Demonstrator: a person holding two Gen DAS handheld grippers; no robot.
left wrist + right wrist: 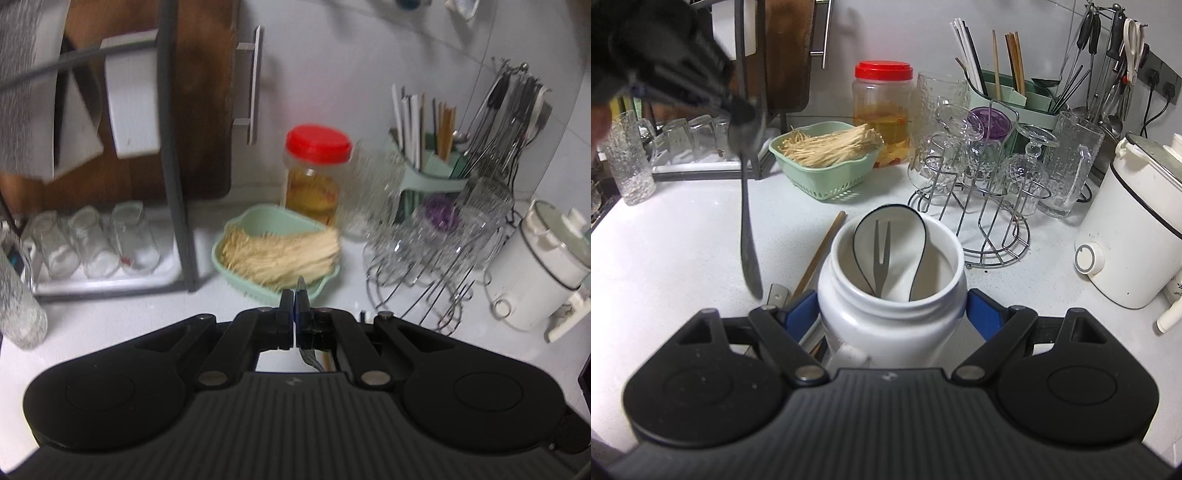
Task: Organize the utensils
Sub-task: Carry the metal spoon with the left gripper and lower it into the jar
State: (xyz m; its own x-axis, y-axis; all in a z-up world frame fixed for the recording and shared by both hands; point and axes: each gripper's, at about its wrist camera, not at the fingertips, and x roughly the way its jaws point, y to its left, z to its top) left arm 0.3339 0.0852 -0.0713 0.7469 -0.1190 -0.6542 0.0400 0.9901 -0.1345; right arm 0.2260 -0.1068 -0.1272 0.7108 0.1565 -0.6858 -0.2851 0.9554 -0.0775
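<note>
Lifting a thin, smooth steel utensil (748, 236) with my left tongs (295, 295) clamped on it, its handle dangling at 9 o'clock of the glossy white wide-mouthed ceramic jar (892, 306). My right tongs (892, 317) are clamped around that jar on the speckled white tabletop (683, 251). Best to hang the handle plumb over the mouth, clear of the two-pronged steel fork (881, 254) and black-rimmed white spoon (905, 236) inside.

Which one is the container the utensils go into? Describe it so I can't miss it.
Look at the white counter, in front of the wire glass rack. The right claw is shut on a white wide-mouthed jar there. Unlike the glassware around it, it is opaque and already holds a two-pronged fork and a white, dark-rimmed spoon.
</note>
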